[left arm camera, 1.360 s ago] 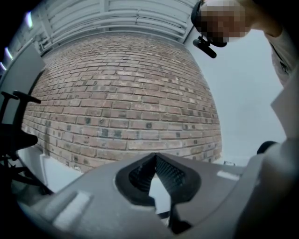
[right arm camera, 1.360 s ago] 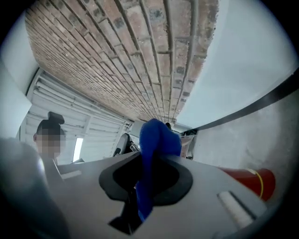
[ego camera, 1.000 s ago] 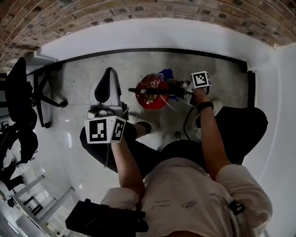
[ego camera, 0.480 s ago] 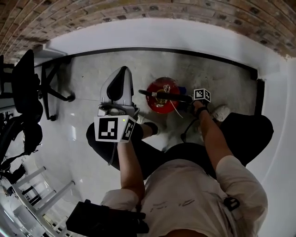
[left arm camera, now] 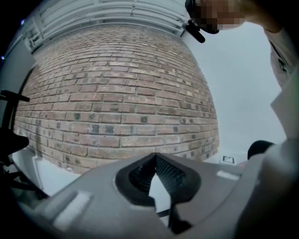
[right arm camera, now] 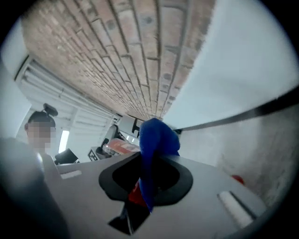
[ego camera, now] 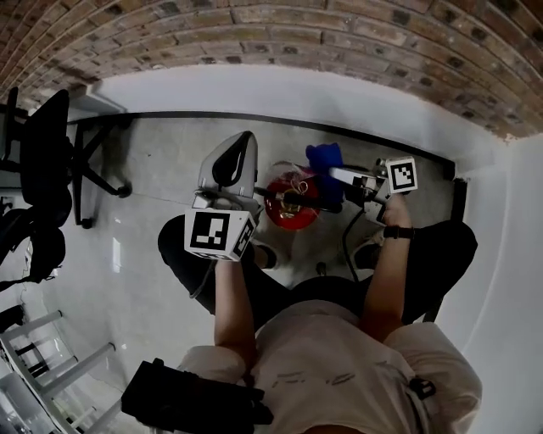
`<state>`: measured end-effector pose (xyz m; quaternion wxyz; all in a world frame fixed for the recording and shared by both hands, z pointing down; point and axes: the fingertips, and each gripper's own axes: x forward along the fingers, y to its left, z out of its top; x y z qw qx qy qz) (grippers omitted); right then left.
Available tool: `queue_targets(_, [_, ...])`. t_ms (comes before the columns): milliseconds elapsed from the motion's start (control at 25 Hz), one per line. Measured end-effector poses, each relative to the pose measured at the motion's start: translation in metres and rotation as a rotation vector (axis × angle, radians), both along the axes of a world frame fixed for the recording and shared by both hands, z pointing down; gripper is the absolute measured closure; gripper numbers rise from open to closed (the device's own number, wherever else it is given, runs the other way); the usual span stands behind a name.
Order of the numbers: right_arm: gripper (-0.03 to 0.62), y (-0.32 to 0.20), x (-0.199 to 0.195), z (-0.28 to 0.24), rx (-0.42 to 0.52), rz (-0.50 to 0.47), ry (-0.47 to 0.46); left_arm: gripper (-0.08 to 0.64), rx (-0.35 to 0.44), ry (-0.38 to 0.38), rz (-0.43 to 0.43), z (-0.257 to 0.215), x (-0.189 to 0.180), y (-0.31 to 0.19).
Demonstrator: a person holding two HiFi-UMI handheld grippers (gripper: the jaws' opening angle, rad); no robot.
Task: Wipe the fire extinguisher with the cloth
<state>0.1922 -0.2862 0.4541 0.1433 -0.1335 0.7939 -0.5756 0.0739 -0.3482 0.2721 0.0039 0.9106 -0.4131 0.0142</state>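
The red fire extinguisher (ego camera: 299,214) stands on the grey floor (ego camera: 161,161) close to the far white wall base, seen from above between the two grippers. Just beyond it on the right, the blue cloth (right arm camera: 156,140) is pinched in the right gripper (right arm camera: 148,179), bunching out past its jaws; whether it touches the extinguisher cannot be told. Left of the extinguisher, the left gripper (left arm camera: 155,161) has its jaw tips together with nothing between them. A black office chair (ego camera: 42,161) stands far left, below the brick wall (ego camera: 280,25)
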Motion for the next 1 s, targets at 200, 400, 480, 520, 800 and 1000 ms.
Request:
queue_targets(200, [0.531,-0.004,0.031,-0.090,0.280,0.016,0.018,0.560,0.022,0.025,0.011,-0.007,0.002,-0.011])
queue_targets(400, [0.532,0.000,0.002,-0.092,0.257,-0.075,-0.158,0.560,0.030,0.029,0.004,-0.012,0.003,-0.019])
queue_targets(480, [0.532,-0.007,0.001,-0.083,0.223,-0.056,-0.224,0.560,0.039,0.031,0.001,-0.016,0.002,-0.022])
queue_targets(520, [0.532,-0.012,0.003,-0.077,0.204,-0.045,-0.251,0.560,0.042,0.033,-0.002,-0.017,0.001,-0.023])
queue_targets(800, [0.532,-0.029,-0.016,-0.025,0.028,-0.060,-0.292,0.560,0.026,0.022,-0.015,-0.010,-0.002,-0.031])
queue_targets(1000, [0.532,-0.026,-0.051,0.030,-0.080,-0.193,-0.128,0.560,0.012,0.011,-0.021,-0.003,-0.001,-0.036])
